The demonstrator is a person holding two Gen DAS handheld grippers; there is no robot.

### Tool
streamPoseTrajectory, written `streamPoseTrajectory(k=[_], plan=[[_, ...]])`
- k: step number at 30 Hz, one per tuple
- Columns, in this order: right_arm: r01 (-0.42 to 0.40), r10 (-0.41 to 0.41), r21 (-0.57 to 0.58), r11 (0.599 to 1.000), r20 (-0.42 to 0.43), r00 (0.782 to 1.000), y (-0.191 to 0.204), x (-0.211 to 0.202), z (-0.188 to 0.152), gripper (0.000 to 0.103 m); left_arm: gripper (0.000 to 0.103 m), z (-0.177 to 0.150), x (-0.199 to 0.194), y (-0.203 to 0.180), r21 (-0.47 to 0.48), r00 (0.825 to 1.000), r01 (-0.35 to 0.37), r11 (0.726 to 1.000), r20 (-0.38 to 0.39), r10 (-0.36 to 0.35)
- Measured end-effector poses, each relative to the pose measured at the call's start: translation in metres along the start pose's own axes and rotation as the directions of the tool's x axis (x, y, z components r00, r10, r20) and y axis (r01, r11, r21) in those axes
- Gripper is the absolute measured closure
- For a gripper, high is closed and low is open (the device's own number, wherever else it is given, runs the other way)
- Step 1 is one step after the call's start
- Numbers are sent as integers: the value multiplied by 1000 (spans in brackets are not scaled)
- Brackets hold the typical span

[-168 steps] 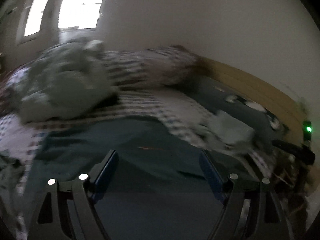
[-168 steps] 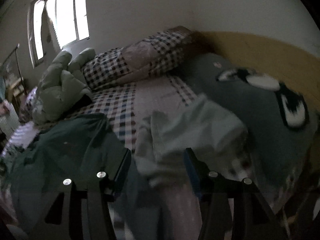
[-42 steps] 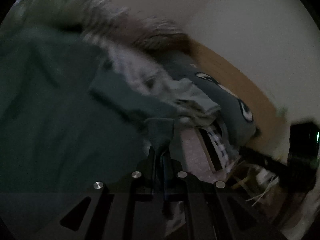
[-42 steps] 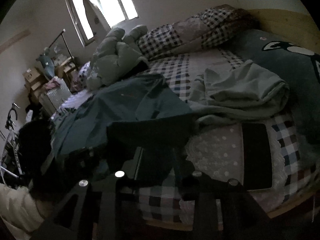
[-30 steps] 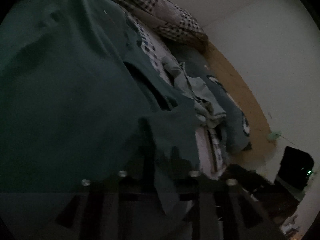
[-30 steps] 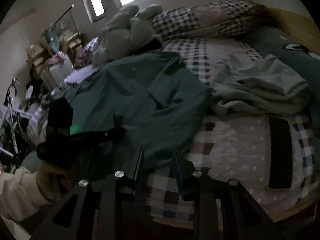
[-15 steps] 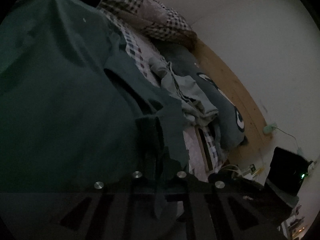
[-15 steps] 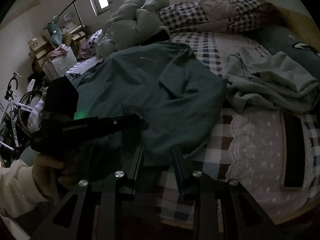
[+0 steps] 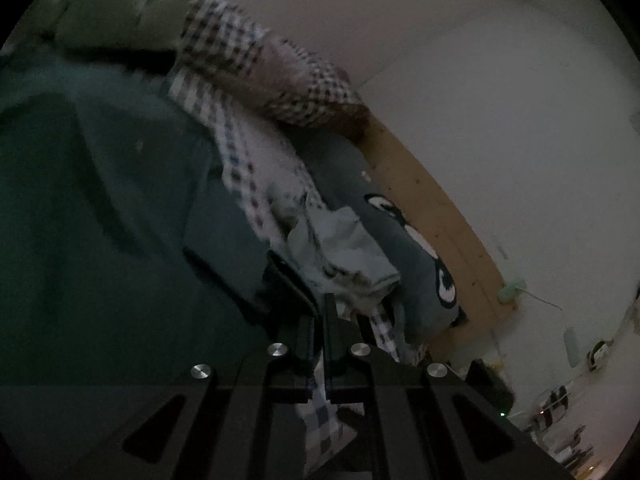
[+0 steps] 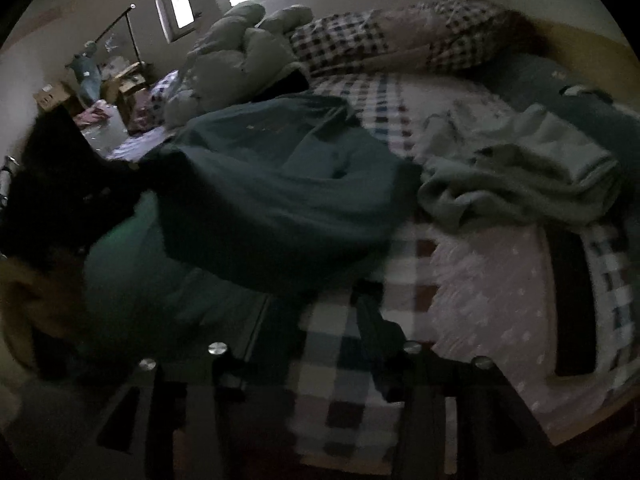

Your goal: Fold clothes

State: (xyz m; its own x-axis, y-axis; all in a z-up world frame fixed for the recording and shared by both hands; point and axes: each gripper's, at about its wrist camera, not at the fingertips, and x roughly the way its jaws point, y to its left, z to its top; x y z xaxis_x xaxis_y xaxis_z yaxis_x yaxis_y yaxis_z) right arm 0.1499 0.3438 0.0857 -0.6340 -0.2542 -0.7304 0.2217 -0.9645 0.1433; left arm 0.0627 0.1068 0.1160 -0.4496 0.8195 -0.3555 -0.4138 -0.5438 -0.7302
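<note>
Two garments on bed: one dark green top spread toward near-left edge, one pale green garment crumpled toward right edge. Left gripper jaws pinched narrow on dark green top's edge. Right gripper jaws wide, empty, over near edge. One checked pillow at far edge.
</note>
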Motion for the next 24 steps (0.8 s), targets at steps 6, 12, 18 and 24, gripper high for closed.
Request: streamPoseTrajectory(k=[6, 12, 18, 24], plan=[[13, -12, -19, 1000, 12, 1000, 5, 7, 10, 52, 102, 59, -14, -43, 131, 998, -23, 991, 56, 16], [-10, 11, -26, 1000, 70, 997, 9, 17, 38, 49, 102, 119, -13, -95, 261, 995, -39, 964, 100, 13], [-21, 33, -86, 996, 138, 990, 18, 44, 75, 42, 102, 160, -5, -144, 379, 993, -53, 924, 119, 8], [-47, 59, -79, 996, 164, 985, 16, 81, 105, 38, 102, 190, 5, -171, 409, 993, -66, 910, 120, 19]])
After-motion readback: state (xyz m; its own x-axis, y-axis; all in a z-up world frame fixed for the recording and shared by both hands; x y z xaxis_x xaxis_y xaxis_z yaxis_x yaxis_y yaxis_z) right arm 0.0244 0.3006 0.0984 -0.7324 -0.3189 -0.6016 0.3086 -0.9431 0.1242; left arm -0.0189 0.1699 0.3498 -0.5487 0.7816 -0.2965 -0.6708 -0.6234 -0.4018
